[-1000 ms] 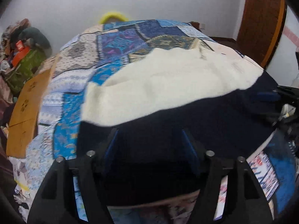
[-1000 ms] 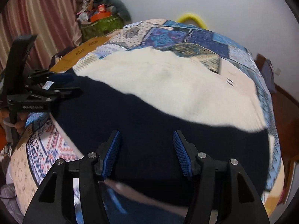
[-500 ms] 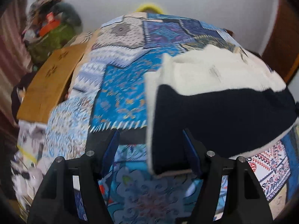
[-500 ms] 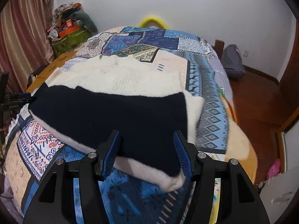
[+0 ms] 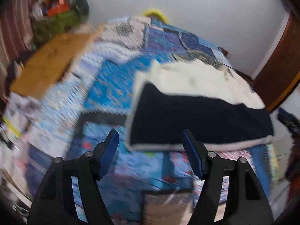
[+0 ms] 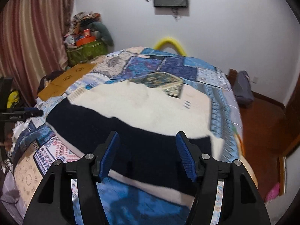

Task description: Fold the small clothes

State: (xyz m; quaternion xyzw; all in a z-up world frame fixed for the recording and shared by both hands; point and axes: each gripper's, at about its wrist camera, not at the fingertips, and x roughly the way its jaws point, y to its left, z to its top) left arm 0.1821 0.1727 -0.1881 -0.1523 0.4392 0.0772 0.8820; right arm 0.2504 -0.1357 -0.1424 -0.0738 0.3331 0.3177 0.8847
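A small garment, dark navy outside (image 5: 198, 118) with cream fleece lining (image 5: 195, 80), lies folded on the patchwork bed; the navy half is folded over the near part of the cream. It also shows in the right wrist view (image 6: 135, 140). My left gripper (image 5: 150, 153) is open and empty, hovering near the garment's near left corner. My right gripper (image 6: 148, 153) is open and empty, above the navy near edge. The left gripper shows at the left edge of the right wrist view (image 6: 24, 113).
The blue patchwork bedspread (image 6: 168, 65) covers the bed. A cardboard sheet (image 6: 67, 78) lies at its left side. A pile of bags and clothes (image 6: 88, 41) stands in the far corner. A curtain (image 6: 33, 28) hangs left; wooden floor (image 6: 266, 123) lies right.
Both grippers have let go of the navy fold and drawn back from it. The left wrist view is blurred with motion as it swings left and away.
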